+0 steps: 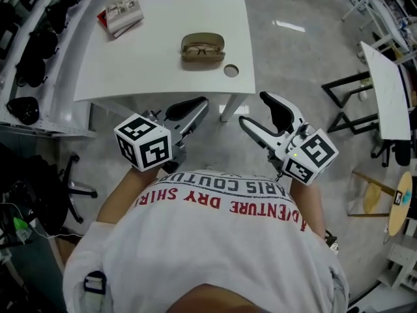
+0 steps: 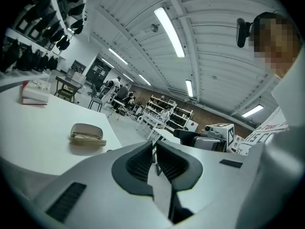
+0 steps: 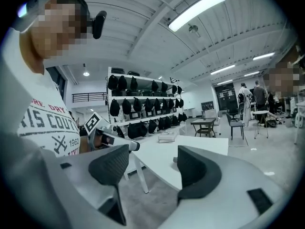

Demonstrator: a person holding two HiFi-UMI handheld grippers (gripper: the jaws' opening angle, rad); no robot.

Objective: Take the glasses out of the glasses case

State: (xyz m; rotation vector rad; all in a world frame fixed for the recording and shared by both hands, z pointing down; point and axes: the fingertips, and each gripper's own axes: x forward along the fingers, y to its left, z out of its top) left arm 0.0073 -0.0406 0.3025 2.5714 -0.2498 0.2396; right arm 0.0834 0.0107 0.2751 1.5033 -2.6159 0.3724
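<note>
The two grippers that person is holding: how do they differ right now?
The left gripper has its jaws closed together; the right gripper has its jaws wide apart. The left gripper angles inward to the right, the right gripper inward to the left. Both are empty and held short of the glasses case on the table.

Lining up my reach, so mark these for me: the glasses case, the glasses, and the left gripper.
glasses case (image 1: 202, 40): head view, on its open lid.
glasses (image 1: 202, 51): head view, on the bridge between the lenses.
left gripper (image 2: 154, 149): left gripper view, midway between its closed fingertips.
</note>
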